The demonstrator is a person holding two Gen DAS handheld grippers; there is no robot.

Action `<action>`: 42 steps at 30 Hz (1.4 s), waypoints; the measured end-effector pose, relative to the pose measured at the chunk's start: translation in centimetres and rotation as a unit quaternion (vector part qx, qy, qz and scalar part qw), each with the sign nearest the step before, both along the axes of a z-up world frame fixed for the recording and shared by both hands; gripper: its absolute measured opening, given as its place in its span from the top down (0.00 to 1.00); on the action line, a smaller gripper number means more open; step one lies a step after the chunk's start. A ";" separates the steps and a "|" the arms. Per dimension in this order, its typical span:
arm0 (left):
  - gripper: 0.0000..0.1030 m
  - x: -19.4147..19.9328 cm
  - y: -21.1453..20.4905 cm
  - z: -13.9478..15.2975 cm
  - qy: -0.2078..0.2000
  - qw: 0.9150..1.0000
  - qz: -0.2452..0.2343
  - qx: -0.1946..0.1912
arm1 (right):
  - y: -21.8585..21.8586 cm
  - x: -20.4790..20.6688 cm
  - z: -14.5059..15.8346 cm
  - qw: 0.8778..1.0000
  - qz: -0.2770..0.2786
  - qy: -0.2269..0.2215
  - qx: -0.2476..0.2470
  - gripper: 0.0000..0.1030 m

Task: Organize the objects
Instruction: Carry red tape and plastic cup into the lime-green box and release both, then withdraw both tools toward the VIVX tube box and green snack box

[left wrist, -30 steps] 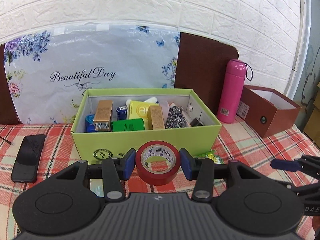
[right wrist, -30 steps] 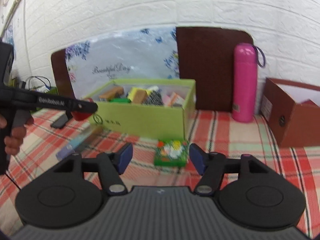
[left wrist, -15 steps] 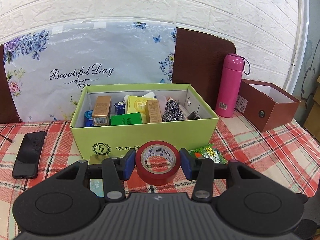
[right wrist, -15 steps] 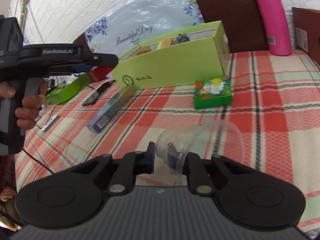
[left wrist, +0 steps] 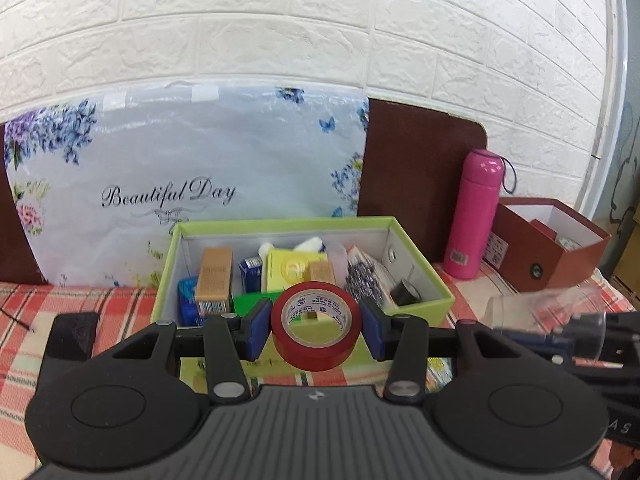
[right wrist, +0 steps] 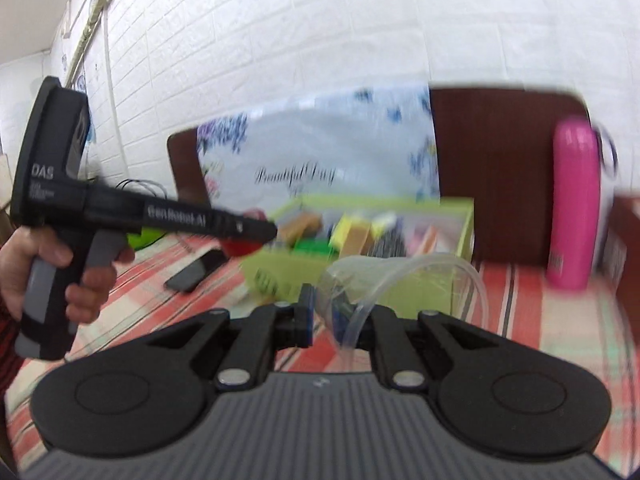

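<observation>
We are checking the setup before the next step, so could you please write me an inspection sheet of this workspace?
Surface: red checked tablecloth.
Job's things: roll of red tape held in front of the green box; clear plastic cup held up; the box holds small cartons and packets.
Clutter: pink bottle, brown box, black phone.
Grippers: left gripper shut on the tape; right gripper shut on the cup's wall.
Cables: thin dark wire at the left edge.
Surroundings: white brick wall, flowered bag, dark brown board.
</observation>
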State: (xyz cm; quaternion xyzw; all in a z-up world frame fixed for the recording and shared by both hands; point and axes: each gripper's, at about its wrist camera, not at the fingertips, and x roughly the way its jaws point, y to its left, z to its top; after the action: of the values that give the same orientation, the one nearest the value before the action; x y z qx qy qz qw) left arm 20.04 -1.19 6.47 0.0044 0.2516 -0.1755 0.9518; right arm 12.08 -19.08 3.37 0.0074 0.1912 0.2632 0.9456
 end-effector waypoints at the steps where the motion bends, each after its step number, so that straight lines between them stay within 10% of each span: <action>1: 0.52 0.7 -0.1 0.2 0.000 1.000 0.002 -0.001 | 0.4 0.7 0.6 1.000 -0.005 -0.013 -0.009 0.92; 18: 0.52 12.5 -1.0 -1.5 0.032 0.999 0.045 0.001 | 4.2 16.3 -2.2 0.990 -0.104 -0.040 -0.083 0.91; 23: 0.43 13.4 -0.7 -3.4 0.036 0.998 0.052 0.000 | 2.9 17.1 -3.6 0.994 -0.102 0.006 -0.028 0.35; 29: 0.23 12.6 -0.1 -3.7 0.018 0.998 0.066 -0.005 | 1.5 15.4 -4.1 0.995 -0.092 0.035 0.019 0.22; 42: 0.14 7.7 1.3 -1.8 0.017 0.996 0.086 0.004 | 1.0 9.9 -2.8 0.996 -0.083 0.022 0.012 0.00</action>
State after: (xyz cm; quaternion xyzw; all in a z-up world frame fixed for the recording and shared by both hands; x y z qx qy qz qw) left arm 27.74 0.08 4.62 -0.0167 0.2679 -0.0926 0.9588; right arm 21.97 -18.08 0.59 0.0400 0.2075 0.1855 0.9597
